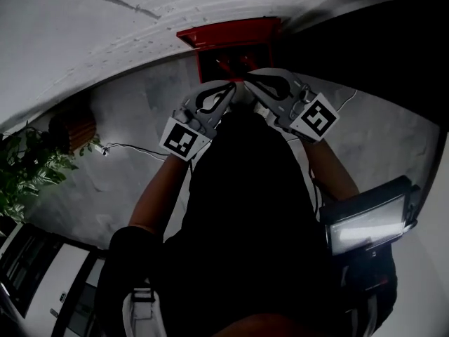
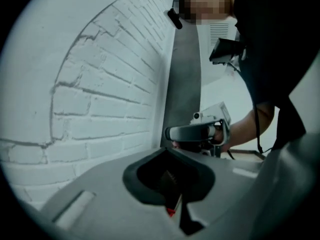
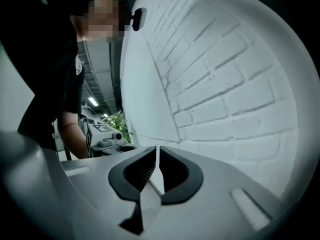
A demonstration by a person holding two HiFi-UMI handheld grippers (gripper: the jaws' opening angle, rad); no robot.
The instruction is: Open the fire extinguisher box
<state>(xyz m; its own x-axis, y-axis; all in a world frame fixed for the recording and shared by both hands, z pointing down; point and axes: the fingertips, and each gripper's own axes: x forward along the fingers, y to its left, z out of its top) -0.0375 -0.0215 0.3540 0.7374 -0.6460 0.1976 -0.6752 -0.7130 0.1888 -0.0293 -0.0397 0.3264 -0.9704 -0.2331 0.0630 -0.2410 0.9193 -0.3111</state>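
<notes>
While the head view looks steeply down past the dark torso of the person carrying the rig, I note the fire extinguisher box point(image 1: 228, 34) at top centre. It is red and set against the foot of the white brick wall point(image 1: 84, 34), where the wall meets the grey floor point(image 1: 133, 118).

Both grippers are raised in front of it, their tips converging just below the box's dark front.

Left gripper point(image 1: 233, 87): marker cube faces the head camera. In its own view the jaws are together, the ribbed pads meeting along a thin line. A small red sliver shows at the tips. The view is dim there, so I cannot tell whether it is a bit of the box pinched or only seen beyond.

Right gripper point(image 1: 247, 83): jaws closed, with only a thin pale seam between the pads. I can make out nothing between them.

Each gripper view catches the other gripper close alongside, with brick wall behind.

A leafy plant point(image 1: 31, 163) stands at the left edge of the head view, well apart from the box. A thin cable point(image 1: 133, 146) runs across the floor near it. A lit panel point(image 1: 365, 223) shows at lower right.
</notes>
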